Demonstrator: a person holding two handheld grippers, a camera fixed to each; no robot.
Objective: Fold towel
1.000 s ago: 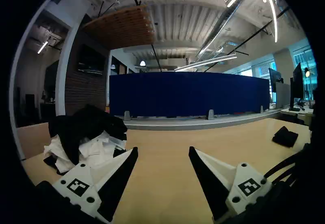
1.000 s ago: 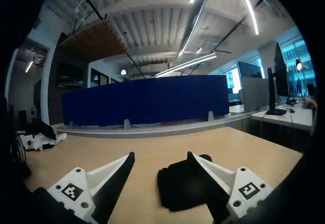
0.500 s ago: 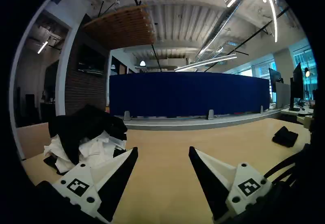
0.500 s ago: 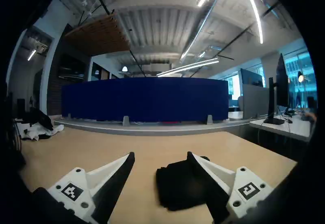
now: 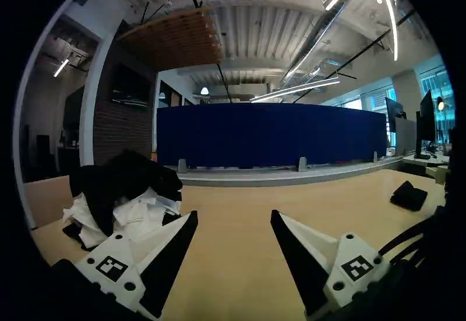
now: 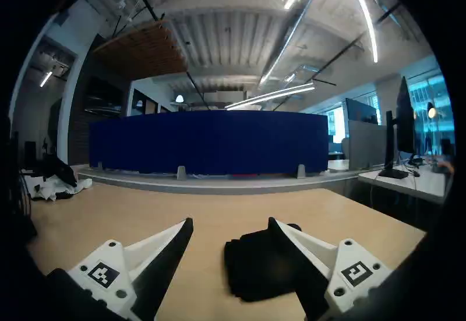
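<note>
Left gripper [image 5: 233, 212] and right gripper [image 6: 229, 220] both spread apart, empty; a folded black towel [image 6: 256, 265] lies on the tabletop [image 6: 204, 213] at the right one's fingers.

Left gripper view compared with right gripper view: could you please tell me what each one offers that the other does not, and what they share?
Particular to the left gripper view: the left gripper, open, with the pile of black and white cloth close beside its left finger. Particular to the right gripper view: the right gripper, open, with the folded black towel close, partly behind its right finger. Shared: the wooden table, the blue divider behind it, and both cloths, each small and far off in the other view.
</note>
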